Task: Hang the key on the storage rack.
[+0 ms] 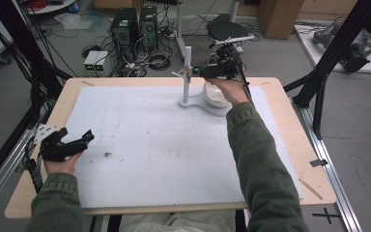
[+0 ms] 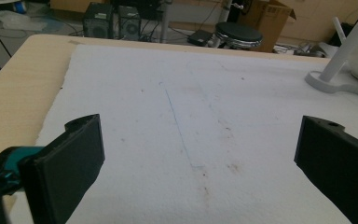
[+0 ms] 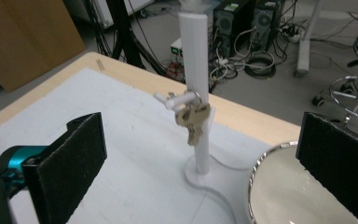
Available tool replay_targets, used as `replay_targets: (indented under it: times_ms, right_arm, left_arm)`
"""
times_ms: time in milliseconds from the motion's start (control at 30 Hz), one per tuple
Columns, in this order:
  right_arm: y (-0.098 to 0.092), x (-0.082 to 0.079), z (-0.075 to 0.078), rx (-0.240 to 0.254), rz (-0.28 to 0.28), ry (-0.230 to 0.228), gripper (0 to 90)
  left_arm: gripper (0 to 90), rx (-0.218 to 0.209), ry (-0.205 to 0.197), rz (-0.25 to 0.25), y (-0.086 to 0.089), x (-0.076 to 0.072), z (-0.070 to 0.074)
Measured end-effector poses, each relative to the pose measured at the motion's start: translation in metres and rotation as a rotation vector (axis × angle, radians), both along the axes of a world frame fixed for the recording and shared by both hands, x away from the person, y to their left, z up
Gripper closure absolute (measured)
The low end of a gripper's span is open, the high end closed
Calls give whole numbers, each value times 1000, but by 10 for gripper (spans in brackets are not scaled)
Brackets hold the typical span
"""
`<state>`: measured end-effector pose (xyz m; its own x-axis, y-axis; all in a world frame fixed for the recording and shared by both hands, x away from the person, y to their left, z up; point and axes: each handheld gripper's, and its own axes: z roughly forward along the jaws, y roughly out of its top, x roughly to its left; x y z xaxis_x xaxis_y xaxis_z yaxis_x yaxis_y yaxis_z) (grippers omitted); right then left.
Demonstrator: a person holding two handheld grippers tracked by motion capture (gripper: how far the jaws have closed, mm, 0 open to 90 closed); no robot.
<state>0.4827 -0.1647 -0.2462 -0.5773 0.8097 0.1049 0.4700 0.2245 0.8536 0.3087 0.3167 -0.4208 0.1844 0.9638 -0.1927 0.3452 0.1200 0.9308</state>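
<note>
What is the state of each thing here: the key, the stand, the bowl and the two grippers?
Key: hanging on the stand's peg, free of both fingers.
Stand: upright on the white mat.
Bowl: sitting on the stand's base, contents unclear.
Right gripper: open, holding nothing.
Left gripper: open, holding nothing, low over the mat.

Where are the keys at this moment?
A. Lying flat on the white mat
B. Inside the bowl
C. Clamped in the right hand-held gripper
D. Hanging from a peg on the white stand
D: the keys dangle by their ring from a short peg on the white stand, while the right hand-held gripper is open with nothing between its jaws, and the bowl beside the stand holds no keys.
</note>
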Motion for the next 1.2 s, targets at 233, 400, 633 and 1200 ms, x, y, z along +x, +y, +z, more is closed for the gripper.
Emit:
replay_targets:
  times_ms: [233,400,633,1200]
  right_arm:
    - [-7,-12,3,-39,-3,-18,6]
    - [-15,-22,-1,-60,-11,-16,6]
    - [-29,-32,-6,-58,-27,-21,6]
    - [-54,-63,-24,5,-41,-52,7]
  left_arm:
    - [19,2,3,1,0,0,0]
    - [19,1,2,0,0,0,0]
    - [19,3,2,1,0,0,0]
    - [19,3,1,2,1,0,0]
